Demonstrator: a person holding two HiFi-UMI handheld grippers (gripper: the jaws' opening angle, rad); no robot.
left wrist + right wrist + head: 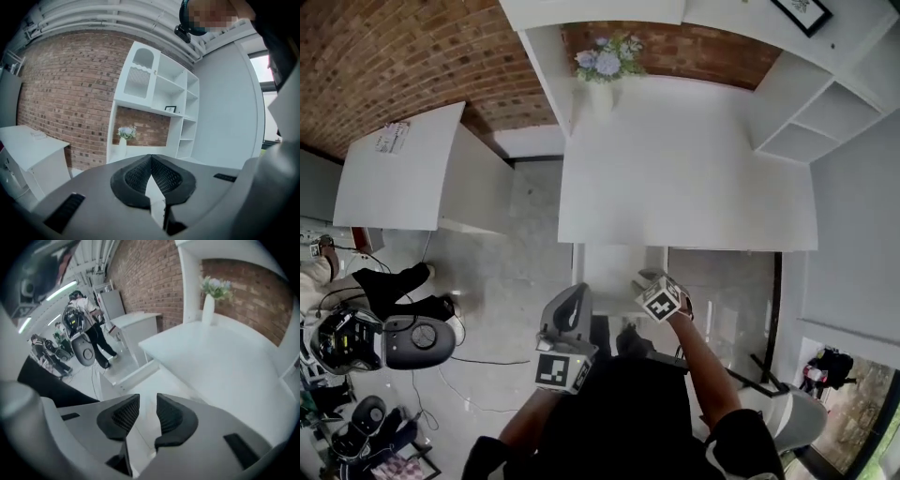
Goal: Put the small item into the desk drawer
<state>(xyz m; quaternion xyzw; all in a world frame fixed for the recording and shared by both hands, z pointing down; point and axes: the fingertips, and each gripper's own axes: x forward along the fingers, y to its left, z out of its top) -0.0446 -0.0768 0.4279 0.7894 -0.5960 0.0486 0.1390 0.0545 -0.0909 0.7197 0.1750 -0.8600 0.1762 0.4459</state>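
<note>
Seen from above, a person stood at a plain white desk (pixel 694 187) set against a brick wall. A white vase of pale blue flowers (pixel 605 70) stood at the desk's back edge. A shallow white desk drawer (pixel 619 258) stood pulled out from under the desk's front edge, just ahead of the person.

The right tool (pixel 147 401) hung over the open drawer, its dark ribbed pads (pixel 124 414) apart with a narrow gap and nothing between them. Through the gap only the drawer's pale inside showed. The left tool (pixel 151 161) was held back near the person's body and pointed up toward the shelves, its jaws pressed together and empty.

The small item could not be made out in any view. It was not in either tool and not on the desk top. The drawer's inside looked uniformly white, so whether it lay there could not be told.

Judging by the open drawer and the empty right tool above it, the placing step seemed done or nearly so. What appeared to be left was drawing the right tool back and perhaps pushing the drawer shut.
</note>
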